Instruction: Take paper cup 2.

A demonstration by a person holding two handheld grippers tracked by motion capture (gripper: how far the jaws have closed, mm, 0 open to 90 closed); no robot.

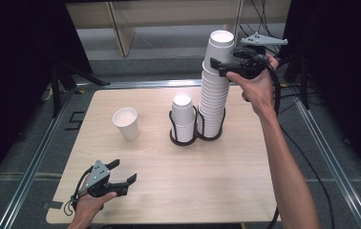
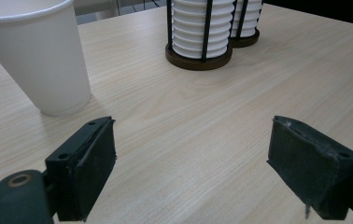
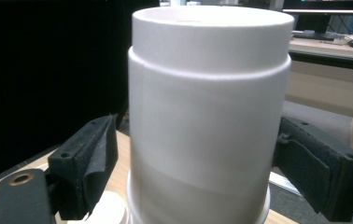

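while the right tool (image 1: 222, 63) grasps the top cup (image 1: 219, 47) with arm raised, left tool (image 1: 122, 174) released, resting low

A pale wooden table (image 1: 178, 191) stands on grey floor (image 1: 21, 157) between metal rails (image 1: 30, 167), with black curtains (image 1: 16, 57) at both sides, a light wooden frame (image 1: 121, 28) past its far edge, and cables (image 1: 260, 19) beyond its far right corner.

Single white paper cup (image 1: 126, 123) sits left of black wire two-slot cup holder (image 1: 195, 136) (both stacks in it) mid pale wooden tabletop (image 1: 178, 191).
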